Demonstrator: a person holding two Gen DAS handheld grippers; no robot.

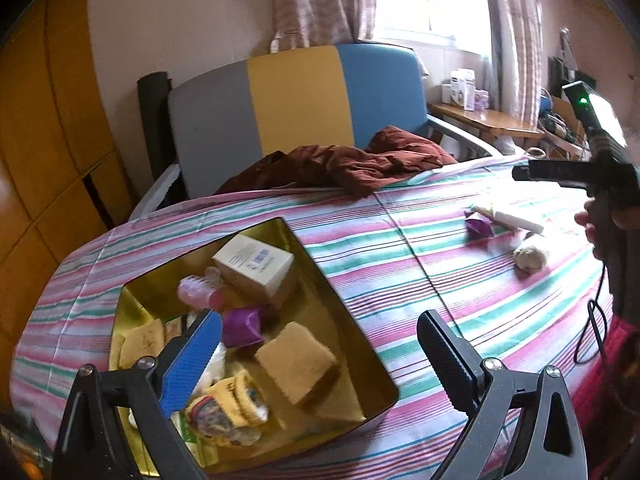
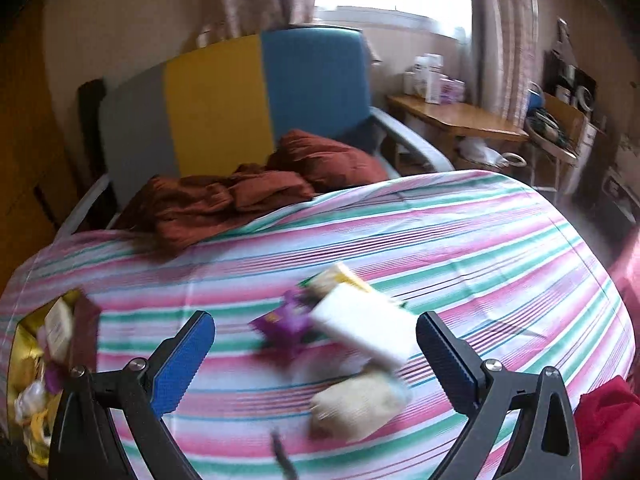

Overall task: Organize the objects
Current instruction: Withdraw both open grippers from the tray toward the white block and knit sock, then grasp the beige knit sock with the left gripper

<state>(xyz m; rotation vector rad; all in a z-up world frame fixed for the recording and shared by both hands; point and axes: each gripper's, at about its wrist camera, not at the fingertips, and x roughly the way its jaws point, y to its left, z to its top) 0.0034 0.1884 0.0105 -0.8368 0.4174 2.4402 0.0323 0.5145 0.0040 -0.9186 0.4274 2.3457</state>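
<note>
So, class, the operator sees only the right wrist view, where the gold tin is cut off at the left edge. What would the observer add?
Operator: What's inside the tin?
Observer: The gold tin holds a white box, among other things.
Operator: Is the left gripper holding anything?
Observer: No. The left gripper hangs open above the tin's right rim.
Operator: Anything purple in there?
Observer: Yes, a purple packet lies near the middle.

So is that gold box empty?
No, the gold box already holds several things, among them a white carton, a purple packet and a tan sponge.
</note>
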